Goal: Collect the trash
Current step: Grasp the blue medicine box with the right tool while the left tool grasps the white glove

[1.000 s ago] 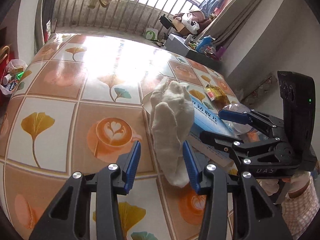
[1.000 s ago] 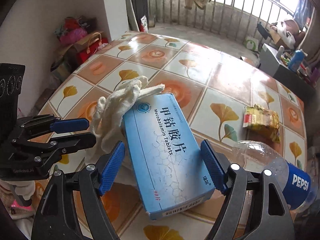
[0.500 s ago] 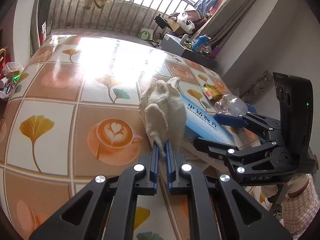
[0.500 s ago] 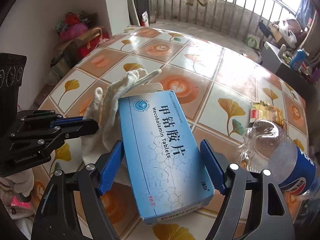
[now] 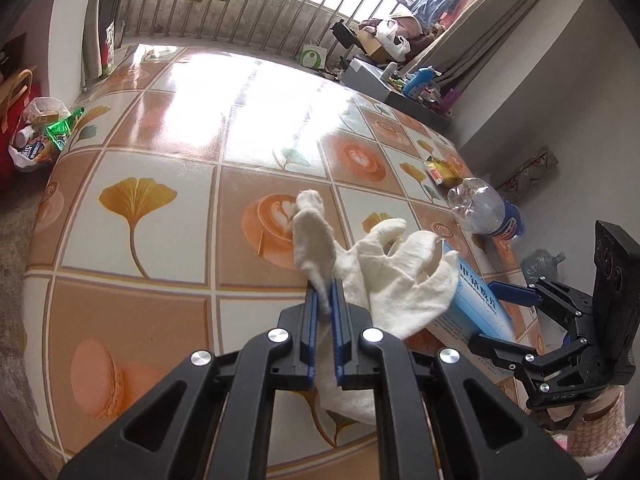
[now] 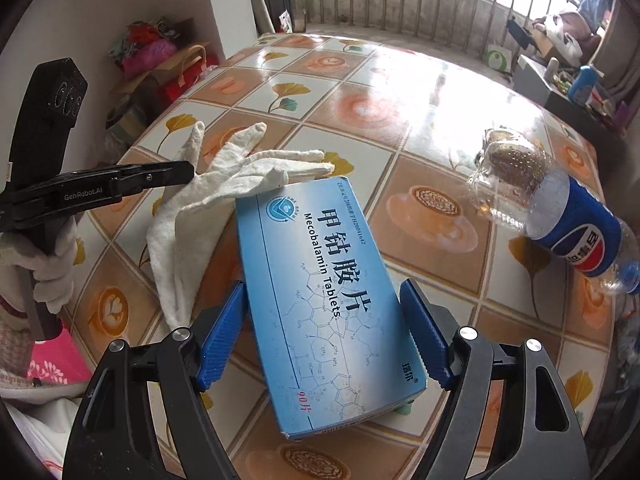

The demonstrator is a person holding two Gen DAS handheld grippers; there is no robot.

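My left gripper (image 5: 325, 300) is shut on a white cloth glove (image 5: 384, 276) and holds it just above the tiled table (image 5: 152, 208). The glove (image 6: 224, 188) drapes against a blue tablet box (image 6: 324, 292), which lies flat on the table. My right gripper (image 6: 324, 344) is open, its blue pads on either side of the box, apart from its edges. The box also shows in the left wrist view (image 5: 476, 304), with the right gripper (image 5: 496, 320) around it. An empty Pepsi bottle (image 6: 560, 208) lies at the right. A yellow snack wrapper (image 5: 442, 170) lies beyond the bottle (image 5: 484, 208).
A bag of trash (image 5: 38, 132) sits on the floor left of the table. Bags and boxes (image 6: 160, 60) stand by the wall. A low cabinet with bottles (image 5: 404, 84) stands beyond the table near the balcony railing.
My left gripper has closed on the glove and pulled it up and left, away from the box. The right gripper stays open around the box.
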